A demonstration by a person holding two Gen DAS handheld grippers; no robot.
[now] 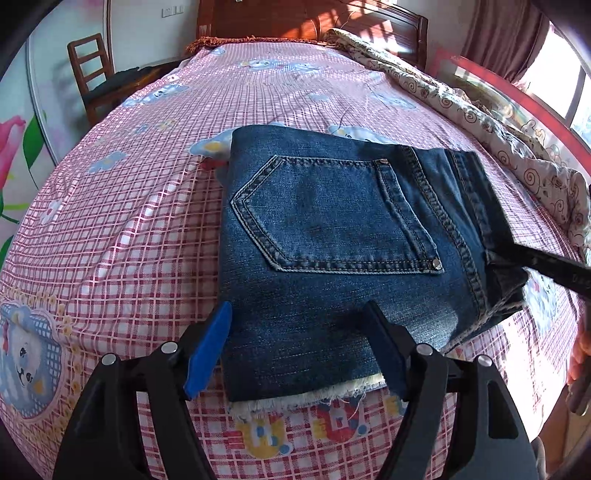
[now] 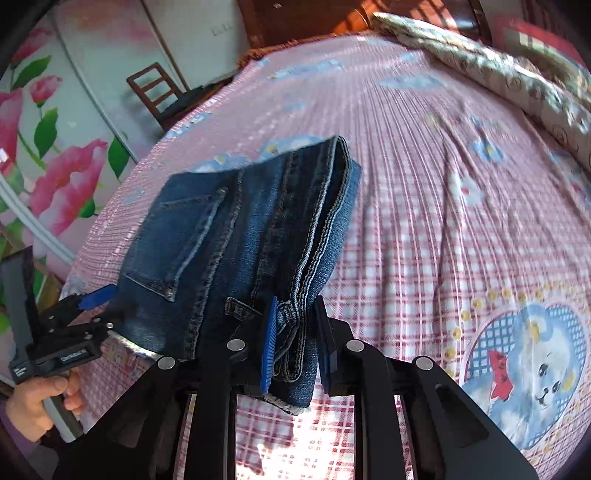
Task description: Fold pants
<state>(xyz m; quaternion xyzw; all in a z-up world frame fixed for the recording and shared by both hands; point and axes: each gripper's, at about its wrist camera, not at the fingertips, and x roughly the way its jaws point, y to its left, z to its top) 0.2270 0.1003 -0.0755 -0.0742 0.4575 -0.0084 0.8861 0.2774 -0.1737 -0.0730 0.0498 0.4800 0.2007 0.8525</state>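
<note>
The folded blue denim pants (image 1: 332, 236) lie on the bed with a back pocket facing up, and show in the right wrist view (image 2: 236, 236) too. My left gripper (image 1: 295, 350) is open, its fingers either side of the pants' near frayed edge. It also shows at the left of the right wrist view (image 2: 92, 306). My right gripper (image 2: 295, 347) is shut on the waistband end of the pants, which looks lifted. One of its fingers (image 1: 535, 262) reaches the pants' right edge in the left wrist view.
The bed has a pink checked sheet (image 1: 129, 229) with bear prints. A crumpled floral quilt (image 1: 480, 122) lies along the far right side. A wooden chair (image 1: 92, 74) stands at the far left beside the bed. A wooden headboard (image 1: 295, 18) is at the far end.
</note>
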